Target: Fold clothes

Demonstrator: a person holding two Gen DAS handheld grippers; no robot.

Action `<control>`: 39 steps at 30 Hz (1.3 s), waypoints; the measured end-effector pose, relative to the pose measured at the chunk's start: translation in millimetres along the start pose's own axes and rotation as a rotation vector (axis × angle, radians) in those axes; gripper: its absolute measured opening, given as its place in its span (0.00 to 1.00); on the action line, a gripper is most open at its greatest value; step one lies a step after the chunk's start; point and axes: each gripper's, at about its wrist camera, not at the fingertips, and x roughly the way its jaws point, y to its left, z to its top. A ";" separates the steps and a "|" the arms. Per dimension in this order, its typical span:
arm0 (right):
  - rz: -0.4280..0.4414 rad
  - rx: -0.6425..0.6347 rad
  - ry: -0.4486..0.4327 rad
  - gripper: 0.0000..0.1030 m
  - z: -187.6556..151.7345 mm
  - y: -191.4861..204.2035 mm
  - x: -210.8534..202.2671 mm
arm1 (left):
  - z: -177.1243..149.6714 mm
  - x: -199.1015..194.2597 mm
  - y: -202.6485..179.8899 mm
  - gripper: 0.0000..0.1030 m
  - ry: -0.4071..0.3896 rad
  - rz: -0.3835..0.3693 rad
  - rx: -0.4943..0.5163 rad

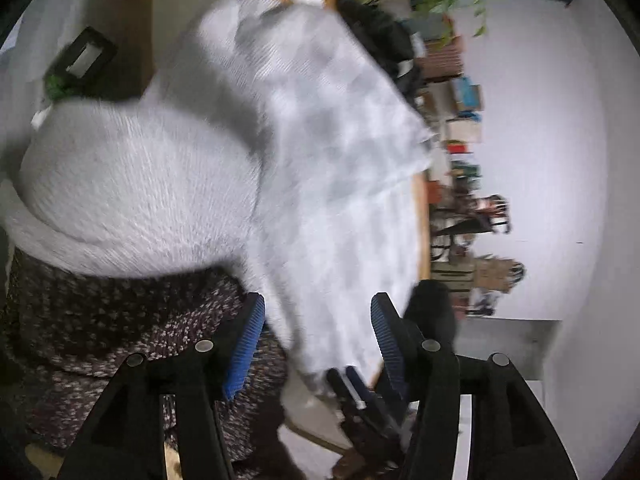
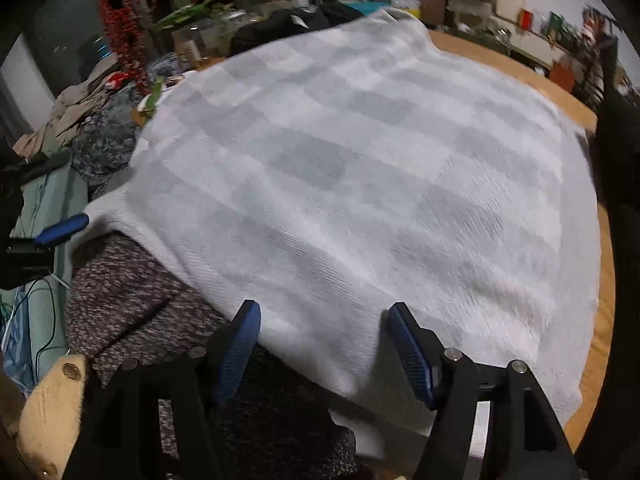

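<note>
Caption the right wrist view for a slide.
Open right tongs hover over a white checked garment spread on a wooden table.

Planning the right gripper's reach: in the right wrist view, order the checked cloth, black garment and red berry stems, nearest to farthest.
1. Checked cloth, its edge between the open right gripper fingers.
2. Black garment, beyond the cloth.
3. Red berry stems, far left; close to the garment's distance.

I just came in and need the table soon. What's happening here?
A person is folding clothes with handheld tongs. A white-and-grey checked knit garment lies spread over the round wooden table, its near edge hanging over a dark speckled fabric. The right tongs and the left tongs stand open, gripping nothing. No fold shows yet.
</note>
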 end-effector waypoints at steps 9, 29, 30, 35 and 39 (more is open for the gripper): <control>-0.098 0.131 0.004 0.69 -6.6 -58.7 -10.0 | 8.8 38.3 7.1 0.55 -0.058 0.082 -0.017; -0.249 0.153 0.154 0.71 -30.3 -71.0 -19.4 | -3.6 -26.7 13.8 0.01 -0.112 0.008 0.115; -0.266 0.130 0.170 0.71 -32.4 -66.4 -18.8 | -3.0 -30.9 14.5 0.01 -0.114 -0.001 0.124; -0.238 0.097 0.208 0.70 -41.9 -57.3 -25.6 | 11.9 -58.1 12.2 0.01 -0.146 -0.101 0.150; -0.112 0.212 0.146 0.64 -30.6 -85.9 -50.0 | 34.4 -63.9 -20.5 0.25 -0.159 -0.051 0.213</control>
